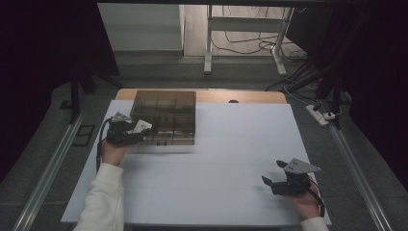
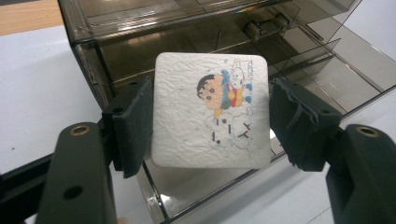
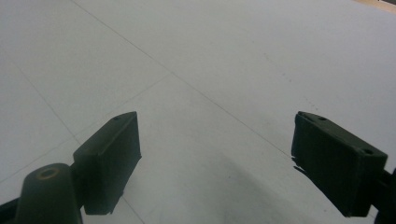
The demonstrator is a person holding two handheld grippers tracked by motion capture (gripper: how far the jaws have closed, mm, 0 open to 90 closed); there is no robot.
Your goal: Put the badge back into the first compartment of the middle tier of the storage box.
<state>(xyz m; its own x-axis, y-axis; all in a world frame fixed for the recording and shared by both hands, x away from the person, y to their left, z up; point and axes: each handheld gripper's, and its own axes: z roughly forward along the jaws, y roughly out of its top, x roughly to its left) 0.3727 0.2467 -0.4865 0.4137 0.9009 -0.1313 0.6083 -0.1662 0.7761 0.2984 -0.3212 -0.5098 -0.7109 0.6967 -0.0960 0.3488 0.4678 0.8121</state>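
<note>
A white square card (image 2: 211,111) with a cartoon print sits between the pads of my left gripper (image 2: 211,123), which is shut on its two side edges. In the high view that left gripper (image 1: 139,130) holds the card (image 1: 143,126) at the left side of a smoky clear plastic box (image 1: 166,117) with dividers inside. The box (image 2: 224,32) stands open just behind the card. My right gripper (image 1: 274,173) rests low over the white table at the front right, open, with nothing between its pads (image 3: 109,158).
The white table top (image 1: 221,159) stretches between the two hands. A strip of wooden edge (image 1: 250,96) lies behind it. Past the table, on the floor, are a desk frame (image 1: 240,43) and a power strip (image 1: 320,114) with cables.
</note>
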